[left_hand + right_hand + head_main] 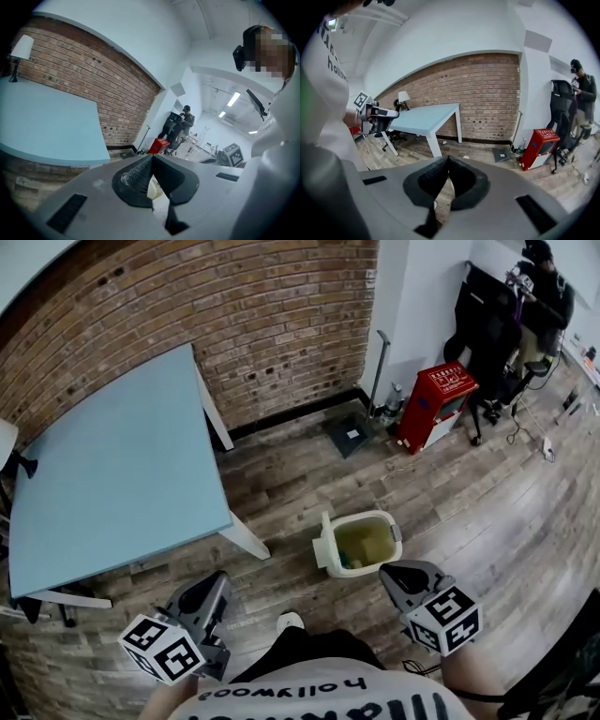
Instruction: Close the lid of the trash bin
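Your left gripper (218,583) and right gripper (395,574) hung low by your waist, each with its jaws pressed together on nothing. Just beyond the right one, the small cream trash bin (392,531) stood on the wood floor (487,512), its lid (322,546) tipped up at the left rim. You were at the approach step. The next move probably called for reaching down and pushing that lid over.

The bin (364,542) is sitting on the floor (478,512), right of the tabletop (112,474). The box (436,404) is standing behind it by the wall (427,306). The left gripper (217,583) and right gripper (396,575) are hanging before it, either side.
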The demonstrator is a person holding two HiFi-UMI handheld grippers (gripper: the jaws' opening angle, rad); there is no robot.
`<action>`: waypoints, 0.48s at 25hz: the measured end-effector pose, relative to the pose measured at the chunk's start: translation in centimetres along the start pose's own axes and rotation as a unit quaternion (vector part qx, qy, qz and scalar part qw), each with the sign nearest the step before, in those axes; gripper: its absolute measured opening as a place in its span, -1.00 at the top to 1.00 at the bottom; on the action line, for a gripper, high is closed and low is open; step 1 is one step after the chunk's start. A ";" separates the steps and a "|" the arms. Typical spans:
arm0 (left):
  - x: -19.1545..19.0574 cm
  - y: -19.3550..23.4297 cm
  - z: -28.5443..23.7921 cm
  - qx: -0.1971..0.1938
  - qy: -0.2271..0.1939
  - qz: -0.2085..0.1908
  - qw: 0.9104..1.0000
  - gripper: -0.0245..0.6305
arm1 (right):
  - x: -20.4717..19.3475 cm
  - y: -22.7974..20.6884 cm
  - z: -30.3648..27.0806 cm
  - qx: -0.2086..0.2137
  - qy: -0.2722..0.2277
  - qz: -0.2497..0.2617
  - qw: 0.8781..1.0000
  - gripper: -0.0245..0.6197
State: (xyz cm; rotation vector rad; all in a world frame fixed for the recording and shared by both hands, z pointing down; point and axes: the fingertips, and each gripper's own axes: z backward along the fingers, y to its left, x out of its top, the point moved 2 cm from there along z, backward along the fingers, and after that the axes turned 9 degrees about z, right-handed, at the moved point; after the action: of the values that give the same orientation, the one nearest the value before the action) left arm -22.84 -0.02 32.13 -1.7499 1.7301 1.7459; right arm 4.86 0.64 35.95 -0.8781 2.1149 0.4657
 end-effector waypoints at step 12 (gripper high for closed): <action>3.6 6.2 -0.7 -0.014 0.012 -0.007 1.000 0.90 | 3.7 1.7 -7.0 -0.010 0.004 -0.007 1.000 0.90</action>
State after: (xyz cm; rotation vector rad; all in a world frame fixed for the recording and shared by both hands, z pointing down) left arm -28.20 -4.74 33.33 -1.7974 1.7058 1.7582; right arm -1.74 -3.85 37.48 -0.9063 2.1135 0.4784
